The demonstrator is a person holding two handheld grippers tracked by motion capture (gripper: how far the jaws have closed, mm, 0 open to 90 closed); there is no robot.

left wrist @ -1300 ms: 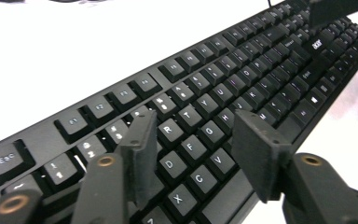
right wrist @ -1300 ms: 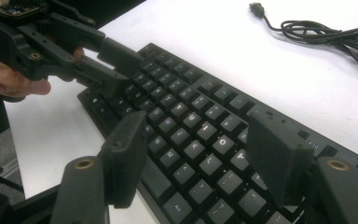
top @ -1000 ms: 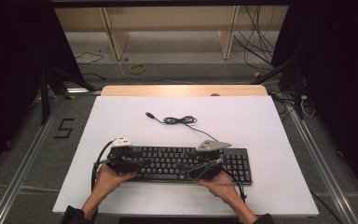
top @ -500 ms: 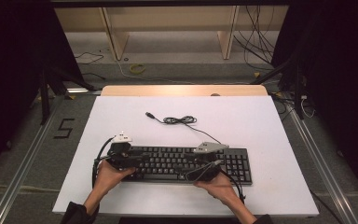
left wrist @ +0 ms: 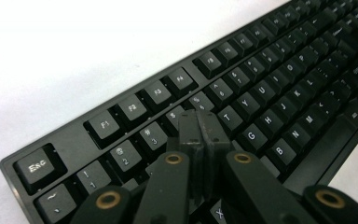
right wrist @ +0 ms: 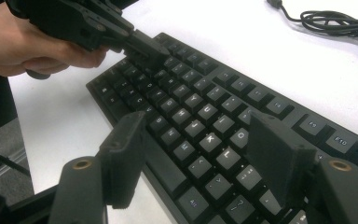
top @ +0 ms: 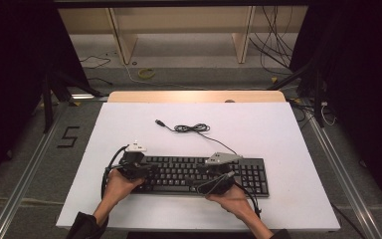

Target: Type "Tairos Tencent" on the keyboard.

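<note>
Keyboard (top: pixel 199 175) lies on the near table (top: pixel 278 134). Your left gripper (left wrist: pixel 198 131), jaws closed and empty, is pressing keys near its left end; right gripper (right wrist: pixel 200 154) hovers wide open. Next: press down lightly.

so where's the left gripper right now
In the high view the left gripper sits low and left, its shut jaws over the keyboard's left end.

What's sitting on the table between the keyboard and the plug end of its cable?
Bare white table, apart from the cable itself, bundled behind the keyboard in the high view.
</note>
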